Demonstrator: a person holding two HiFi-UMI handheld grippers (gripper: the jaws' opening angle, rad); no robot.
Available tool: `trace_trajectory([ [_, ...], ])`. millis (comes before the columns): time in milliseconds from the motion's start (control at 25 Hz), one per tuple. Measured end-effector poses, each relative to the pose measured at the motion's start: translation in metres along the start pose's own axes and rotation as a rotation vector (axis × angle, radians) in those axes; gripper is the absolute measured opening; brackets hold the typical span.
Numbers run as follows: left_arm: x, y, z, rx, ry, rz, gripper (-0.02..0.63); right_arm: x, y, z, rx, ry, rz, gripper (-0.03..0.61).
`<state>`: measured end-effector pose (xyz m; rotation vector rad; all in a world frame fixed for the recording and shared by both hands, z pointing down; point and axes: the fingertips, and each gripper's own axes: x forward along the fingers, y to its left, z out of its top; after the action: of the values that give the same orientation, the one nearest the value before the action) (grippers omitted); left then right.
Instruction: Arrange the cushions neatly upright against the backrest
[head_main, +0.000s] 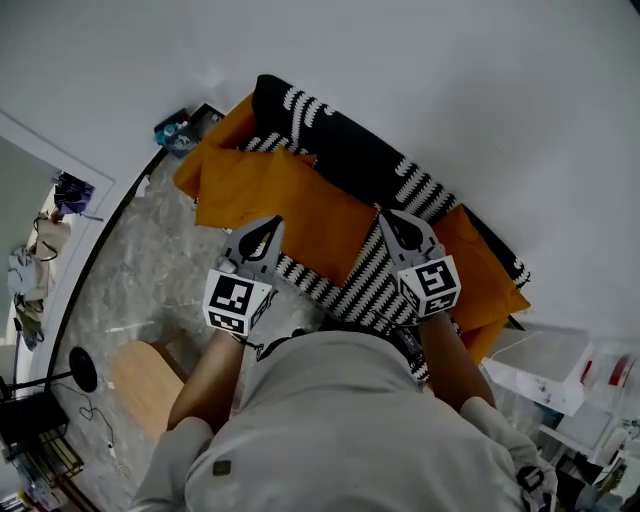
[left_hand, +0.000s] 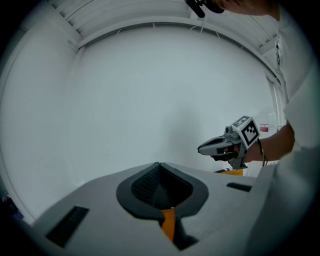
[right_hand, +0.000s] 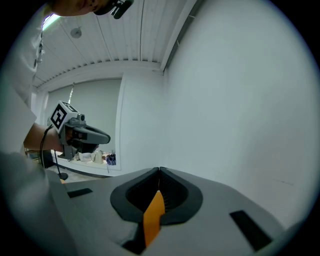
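Note:
A large orange cushion (head_main: 300, 205) is held up in front of the black-and-white striped sofa (head_main: 350, 150). My left gripper (head_main: 265, 232) is shut on its lower left edge, and my right gripper (head_main: 388, 220) is shut on its right edge. A strip of the orange fabric (left_hand: 168, 222) shows between the closed jaws of the left gripper (left_hand: 160, 165). Another strip of orange fabric (right_hand: 152, 217) shows pinched in the right gripper (right_hand: 159, 170). Another orange cushion (head_main: 215, 135) lies at the sofa's left end. A third orange cushion (head_main: 485, 275) lies at the right end. Both gripper cameras face the white wall.
A round wooden stool (head_main: 145, 385) stands on the marble floor at my left. A black lamp base (head_main: 83, 368) sits beside it. White storage boxes (head_main: 545, 365) stand to the right of the sofa. The white wall runs right behind the backrest.

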<state>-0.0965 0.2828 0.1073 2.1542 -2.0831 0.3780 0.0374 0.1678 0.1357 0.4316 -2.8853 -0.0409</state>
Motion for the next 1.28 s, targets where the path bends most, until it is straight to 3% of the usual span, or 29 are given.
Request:
trace_trajectory([
  [280, 0.056, -0.017, 0.016, 0.027, 0.007, -0.020, 0.009, -0.013, -0.065, 0.002, 0.013, -0.029, -0.039, 0.028],
  [640, 0.109, -0.033, 0.022, 0.049, 0.034, -0.092, 0.009, -0.022, -0.103, -0.021, 0.079, -0.014, -0.089, 0.028],
  [1040, 0.170, -0.012, 0.021, 0.079, 0.063, -0.188, 0.009, 0.003, -0.138, -0.033, 0.118, 0.007, -0.161, 0.028],
  [1280, 0.210, 0.013, -0.002, 0.109, 0.131, -0.263, 0.011, 0.040, -0.153, -0.049, 0.151, 0.031, -0.171, 0.028],
])
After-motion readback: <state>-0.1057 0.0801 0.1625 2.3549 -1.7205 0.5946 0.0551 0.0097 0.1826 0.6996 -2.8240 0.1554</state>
